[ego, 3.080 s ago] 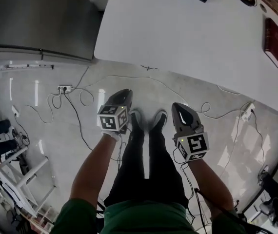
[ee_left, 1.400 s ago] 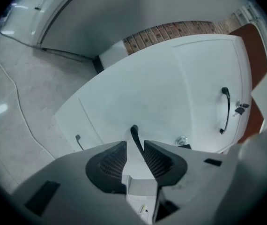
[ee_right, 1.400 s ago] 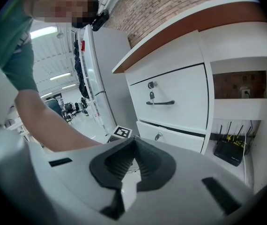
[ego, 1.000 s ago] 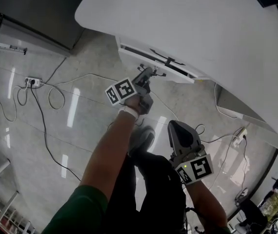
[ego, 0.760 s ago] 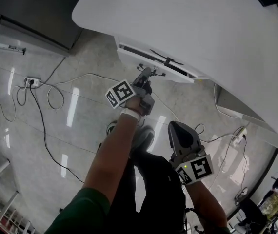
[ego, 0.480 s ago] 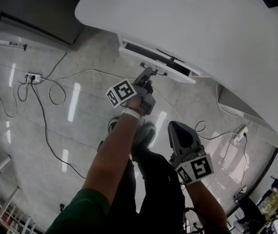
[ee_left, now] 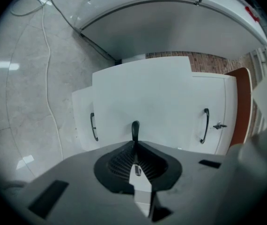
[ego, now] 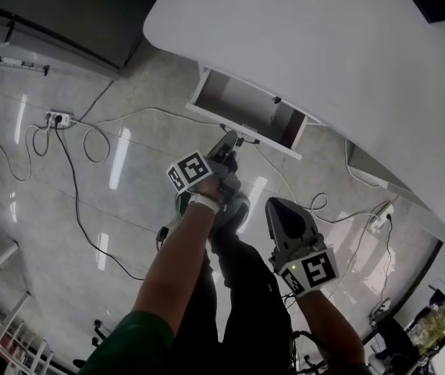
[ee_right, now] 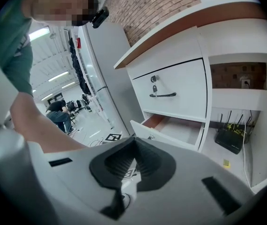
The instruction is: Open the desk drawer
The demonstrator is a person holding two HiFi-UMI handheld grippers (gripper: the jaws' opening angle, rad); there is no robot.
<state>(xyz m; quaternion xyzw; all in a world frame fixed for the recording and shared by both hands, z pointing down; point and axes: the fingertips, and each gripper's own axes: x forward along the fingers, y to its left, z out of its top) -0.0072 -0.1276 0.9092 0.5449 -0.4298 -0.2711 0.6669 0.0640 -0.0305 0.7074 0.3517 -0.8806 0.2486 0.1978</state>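
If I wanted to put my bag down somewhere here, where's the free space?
The white desktop over the open drawer is bare, and the drawer looks empty inside. Floor left of the person's legs is crossed by cables. The drawer front is taken: the left gripper is shut on its handle.

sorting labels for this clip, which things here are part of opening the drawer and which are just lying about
In the job: drawer, pulled out; its handle; left gripper, shut on it.
Lying about: right gripper, idle; floor cables; power strip.

green tee, blk trousers, white cuff
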